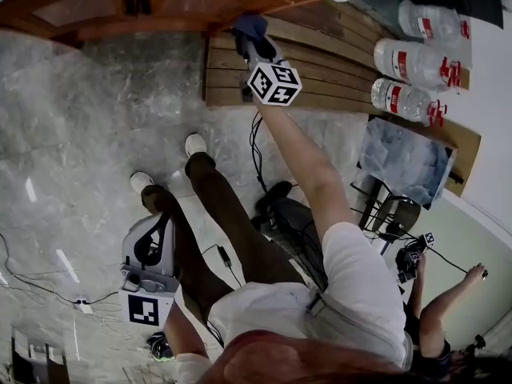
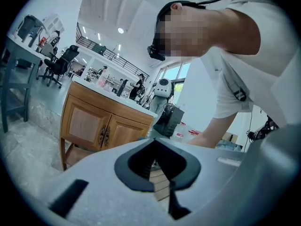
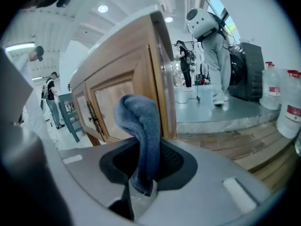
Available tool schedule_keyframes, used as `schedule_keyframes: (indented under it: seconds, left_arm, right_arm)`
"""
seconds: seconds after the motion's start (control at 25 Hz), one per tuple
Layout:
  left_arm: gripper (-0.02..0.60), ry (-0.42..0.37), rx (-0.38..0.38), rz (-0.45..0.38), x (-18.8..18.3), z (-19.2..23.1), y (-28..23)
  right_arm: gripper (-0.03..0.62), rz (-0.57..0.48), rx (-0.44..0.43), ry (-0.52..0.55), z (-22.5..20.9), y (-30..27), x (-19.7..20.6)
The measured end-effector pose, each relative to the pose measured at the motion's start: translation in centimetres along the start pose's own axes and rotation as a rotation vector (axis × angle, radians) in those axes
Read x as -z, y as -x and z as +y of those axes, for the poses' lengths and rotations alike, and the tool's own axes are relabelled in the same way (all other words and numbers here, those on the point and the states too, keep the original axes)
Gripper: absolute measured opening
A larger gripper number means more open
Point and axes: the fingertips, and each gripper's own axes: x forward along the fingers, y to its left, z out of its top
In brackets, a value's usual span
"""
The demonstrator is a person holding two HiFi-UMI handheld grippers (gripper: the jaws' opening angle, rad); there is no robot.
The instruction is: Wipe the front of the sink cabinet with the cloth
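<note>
**Cloth [image 3: 141, 131] at the cabinet's corner, wipe about to begin**

Left gripper [image 2: 160, 185] hangs low beside the person's leg [image 1: 184, 254], jaws together with nothing between them (it has no part in the job, by the look of it). Ahead stands the sink cabinet [image 1: 160, 2]. It is honey-coloured wood with framed doors, recessed panels and dark metal handles [image 1: 138, 6] at the centre seam, on short legs over a marbled grey floor [image 1: 80, 110].

At its right-hand corner post the right gripper [image 1: 254, 48] is held out on a straight arm. Its jaws are clamped on the lower end of the blue cloth, whose nubby terry bulk folds over above them in a soft hump. The cloth sits right at the corner; whether it presses the wood I cannot tell.

My reading is that the cloth has been brought to the cabinet and the wiping proper has not yet begun. The next move calls for pushing the hump flat onto the door panel and sweeping leftward across the front. Pressure should be steady so the limp fabric doesn't roll or skid.

Farther right lie pale wooden slats [image 1: 336, 62] and, past them, clear plastic water bottles [image 1: 412, 61] with red caps.
</note>
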Motion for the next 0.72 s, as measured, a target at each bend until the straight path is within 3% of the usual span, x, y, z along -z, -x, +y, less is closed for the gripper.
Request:
schedule_keyframes:
  seconds: [0.16,0.28,0.56,0.72]
  left_arm:
    - [-0.002,-0.033,-0.006,-0.006,-2.8,-0.3,0.6]
    - [-0.002,-0.041,-0.076,-0.009,-5.7,0.5,2.3]
    - [-0.002,-0.165,-0.155,-0.066,-17.4,1.2,5.8]
    - [-0.002,-0.224,-0.159,-0.109,-24.2,0.3,7.1]
  right_arm:
    - [0.103,-0.055,-0.111,0.117,3.8,4.8,-5.1]
    - [0.103,-0.09,-0.195,0.178,7.1,9.7,-9.2]
    - [0.103,-0.247,-0.347,0.193,16.2,21.4,-22.7]
    - [0.103,-0.345,-0.378,0.218,19.7,27.7,-30.7]
